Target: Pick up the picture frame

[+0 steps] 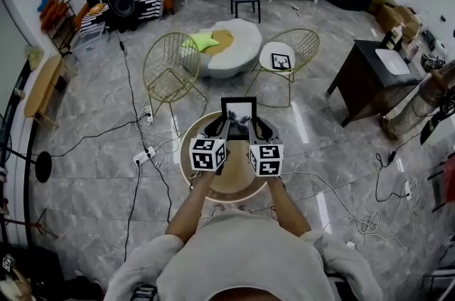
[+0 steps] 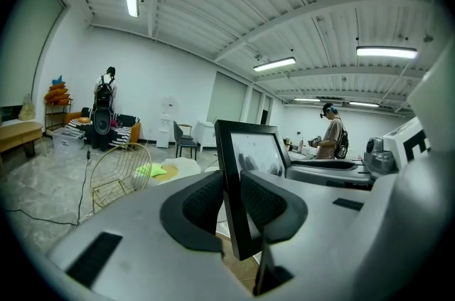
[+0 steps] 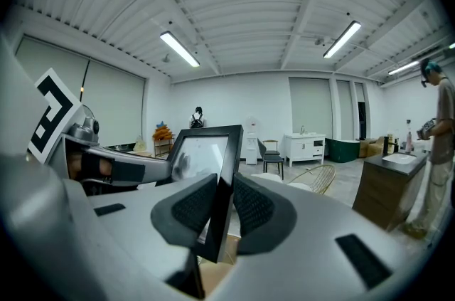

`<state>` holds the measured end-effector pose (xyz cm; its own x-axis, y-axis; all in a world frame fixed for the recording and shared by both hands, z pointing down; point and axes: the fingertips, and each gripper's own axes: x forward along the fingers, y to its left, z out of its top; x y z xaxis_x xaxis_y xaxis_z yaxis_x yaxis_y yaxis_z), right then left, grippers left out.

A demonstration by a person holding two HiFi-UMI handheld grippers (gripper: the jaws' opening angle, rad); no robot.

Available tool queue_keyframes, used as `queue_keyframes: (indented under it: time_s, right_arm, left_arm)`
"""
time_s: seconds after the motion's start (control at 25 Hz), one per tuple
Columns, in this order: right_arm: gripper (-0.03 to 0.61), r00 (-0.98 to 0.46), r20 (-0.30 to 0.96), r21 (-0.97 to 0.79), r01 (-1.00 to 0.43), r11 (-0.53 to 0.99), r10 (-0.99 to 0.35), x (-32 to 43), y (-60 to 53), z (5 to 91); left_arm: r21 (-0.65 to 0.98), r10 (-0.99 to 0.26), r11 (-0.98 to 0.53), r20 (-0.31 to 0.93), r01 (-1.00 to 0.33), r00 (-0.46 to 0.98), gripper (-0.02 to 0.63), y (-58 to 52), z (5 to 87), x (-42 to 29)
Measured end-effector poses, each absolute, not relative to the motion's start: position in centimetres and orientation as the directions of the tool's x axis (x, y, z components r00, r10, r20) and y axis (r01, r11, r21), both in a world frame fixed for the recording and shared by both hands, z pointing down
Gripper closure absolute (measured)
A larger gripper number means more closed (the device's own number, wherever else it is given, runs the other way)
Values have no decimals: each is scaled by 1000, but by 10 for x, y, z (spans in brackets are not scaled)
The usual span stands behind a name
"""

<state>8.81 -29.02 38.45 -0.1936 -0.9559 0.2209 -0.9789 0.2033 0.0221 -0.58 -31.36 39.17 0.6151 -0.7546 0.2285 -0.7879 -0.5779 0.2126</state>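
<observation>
A black picture frame (image 1: 238, 114) is held upright above the round wooden table (image 1: 234, 180), its glass facing me. My left gripper (image 1: 226, 124) is shut on its left edge and my right gripper (image 1: 254, 124) is shut on its right edge. In the left gripper view the frame (image 2: 254, 150) stands clamped between the dark pads of the left gripper (image 2: 231, 201), with the other gripper's body (image 2: 334, 168) beyond it. The right gripper view shows the frame (image 3: 202, 154) pinched between the pads of the right gripper (image 3: 224, 208). The frame's bottom edge hangs free of the tabletop.
Two gold wire chairs (image 1: 170, 72) (image 1: 297, 49) stand beyond the table. A small white side table carries another framed picture (image 1: 281, 61). A dark cabinet (image 1: 370, 75) is at the right. Cables and a power strip (image 1: 146, 154) lie on the floor at the left. A person (image 2: 332, 136) stands farther off.
</observation>
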Motion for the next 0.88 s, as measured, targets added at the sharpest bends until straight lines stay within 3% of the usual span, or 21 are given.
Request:
queue_keyframes:
  time_s: [0.88]
  right_arm:
    - [505, -193, 241, 29, -978, 205, -951, 85, -302, 393]
  left_arm:
    - [223, -744, -580, 248, -784, 621, 538, -325, 402, -8]
